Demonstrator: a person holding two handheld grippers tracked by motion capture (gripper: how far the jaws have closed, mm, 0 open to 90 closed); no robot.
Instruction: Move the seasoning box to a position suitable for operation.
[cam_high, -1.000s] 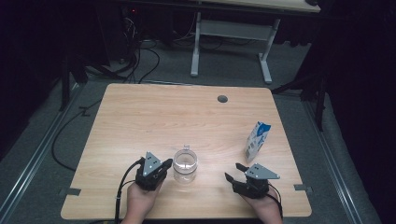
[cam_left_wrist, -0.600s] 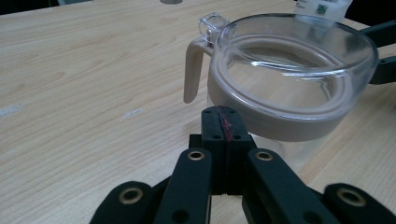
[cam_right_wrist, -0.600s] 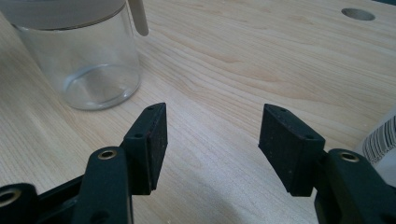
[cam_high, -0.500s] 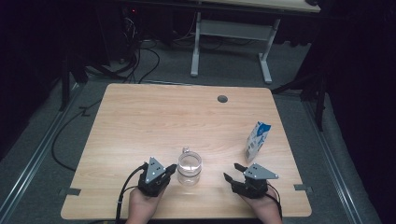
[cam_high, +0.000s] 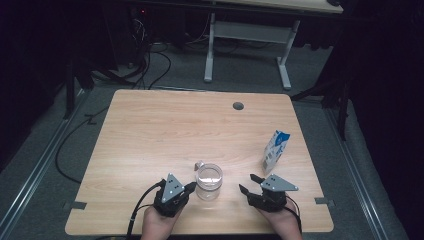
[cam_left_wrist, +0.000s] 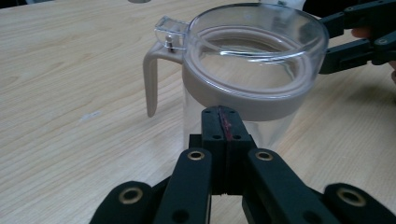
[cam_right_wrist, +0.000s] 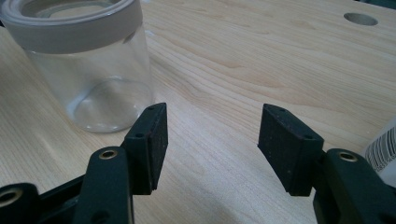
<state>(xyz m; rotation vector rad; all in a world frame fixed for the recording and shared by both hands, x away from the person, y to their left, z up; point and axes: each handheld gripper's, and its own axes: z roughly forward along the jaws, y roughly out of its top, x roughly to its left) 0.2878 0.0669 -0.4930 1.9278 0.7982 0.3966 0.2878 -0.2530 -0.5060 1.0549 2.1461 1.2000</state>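
A clear jar (cam_high: 209, 181) with a grey collar, a clear lid and a grey handle stands on the wooden table (cam_high: 165, 130) near its front edge. My left gripper (cam_high: 192, 186) sits just left of the jar, shut with nothing between its jaws. In the left gripper view the closed tips (cam_left_wrist: 224, 122) almost touch the jar (cam_left_wrist: 243, 70) below the collar. My right gripper (cam_high: 248, 184) rests to the jar's right, open and holding nothing. In the right gripper view its pads (cam_right_wrist: 156, 140) stand wide apart, with the jar (cam_right_wrist: 88, 60) off to the left.
A small white and blue carton (cam_high: 275, 150) stands upright at the table's right side, behind the right gripper. A round cable hole (cam_high: 238, 105) lies near the far edge. Beyond the table are a second desk's legs (cam_high: 210, 47) and floor cables.
My left gripper has slid right along the table, closing in on the jar. The right gripper, the jar and the carton have stayed put.
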